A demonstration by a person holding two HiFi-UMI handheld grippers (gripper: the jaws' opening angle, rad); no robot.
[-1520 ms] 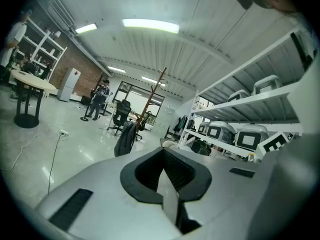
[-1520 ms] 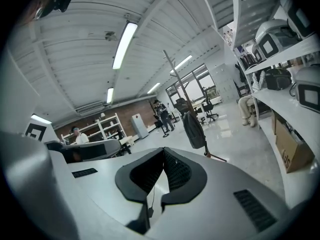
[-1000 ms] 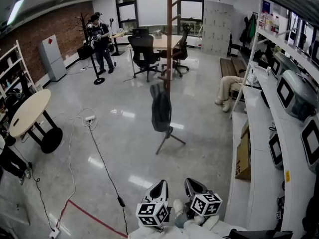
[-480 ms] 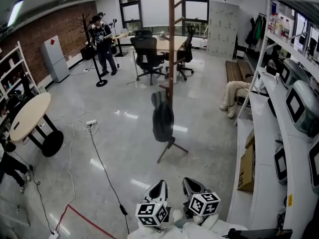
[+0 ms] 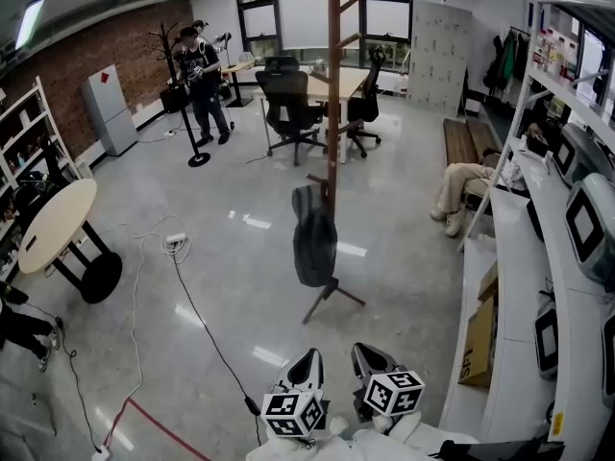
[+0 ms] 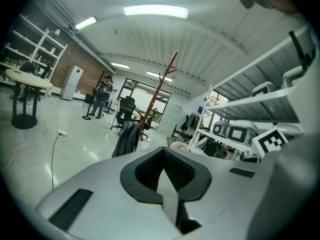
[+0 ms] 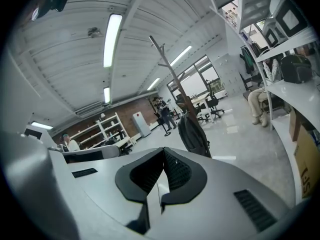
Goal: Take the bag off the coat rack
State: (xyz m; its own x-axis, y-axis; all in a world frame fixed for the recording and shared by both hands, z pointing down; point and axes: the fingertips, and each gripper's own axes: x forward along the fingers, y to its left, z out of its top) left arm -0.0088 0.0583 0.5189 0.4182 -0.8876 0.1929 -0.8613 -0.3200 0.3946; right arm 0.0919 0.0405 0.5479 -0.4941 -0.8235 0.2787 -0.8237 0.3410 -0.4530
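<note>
Bag: dark grey fabric backpack (image 5: 314, 248), hung low on the tall brown wooden coat rack (image 5: 332, 113), presumably by a strap over a peg.
Left gripper (image 5: 307, 361): fingers together, empty (well short of the bag).
Right gripper (image 5: 371, 357): fingers likewise closed on nothing.

The bag (image 5: 314, 243) is a dark grey backpack, slim and slack. It hangs upright from a low peg of the coat rack (image 5: 332, 113), against the left side of the pole in the head view, with its bottom clear of the floor (image 5: 221, 257). The coat rack is a tall brown wooden pole with short pegs slanting upward and splayed legs at its foot; it stands upright on the glossy floor, well away from the floor's edges
</note>
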